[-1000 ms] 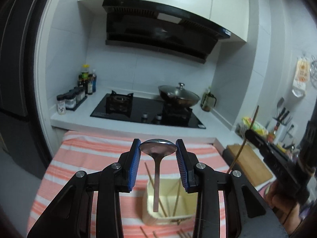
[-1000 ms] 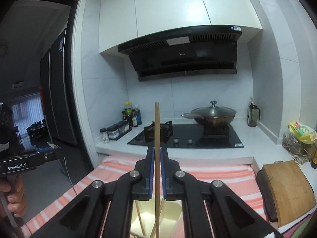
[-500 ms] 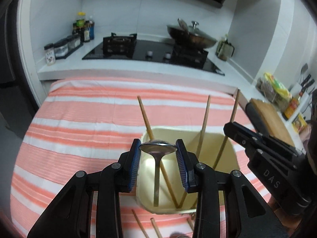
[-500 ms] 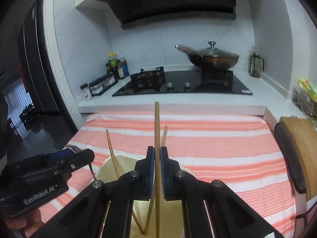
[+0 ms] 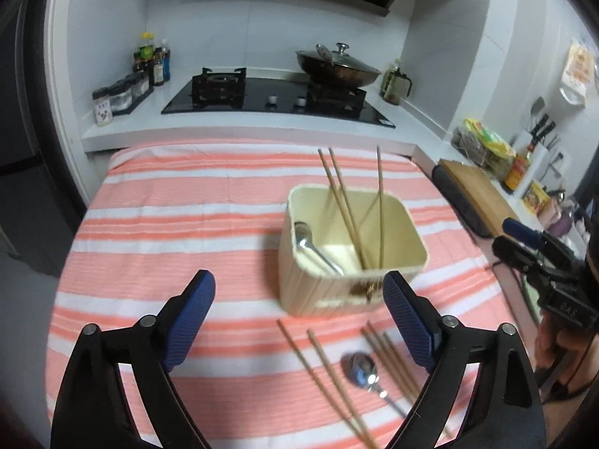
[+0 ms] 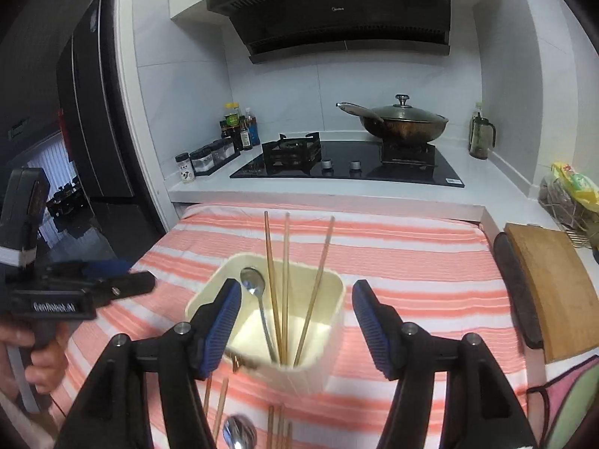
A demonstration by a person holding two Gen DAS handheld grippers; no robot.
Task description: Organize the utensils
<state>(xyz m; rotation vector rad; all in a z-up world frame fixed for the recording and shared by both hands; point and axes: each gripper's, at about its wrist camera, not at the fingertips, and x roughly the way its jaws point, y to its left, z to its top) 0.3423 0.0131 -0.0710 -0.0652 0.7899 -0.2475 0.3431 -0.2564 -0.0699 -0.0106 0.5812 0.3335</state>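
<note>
A cream utensil box (image 5: 408, 241) (image 6: 333, 299) stands on the striped cloth. In it lean three wooden chopsticks (image 5: 346, 205) (image 6: 285, 280) and a metal spoon (image 5: 310, 241) (image 6: 254, 288). My left gripper (image 5: 299, 318) is open and empty, in front of and left of the box. My right gripper (image 6: 292, 321) is open and empty above the box. Several chopsticks (image 5: 325, 374) (image 6: 219, 404) and a second spoon (image 5: 365, 370) (image 6: 237, 430) lie on the cloth in front of the box.
The orange-and-white striped cloth (image 5: 179, 224) (image 6: 411, 258) covers the table. Behind it is a counter with a gas hob (image 5: 277, 93), a lidded wok (image 6: 404, 121) and spice jars (image 5: 119, 93). A wooden cutting board (image 6: 554, 284) lies to the right.
Both grippers opened. The spoon left my left gripper and the chopstick left my right gripper; both now stand in the box. Both grippers pulled back from it.
</note>
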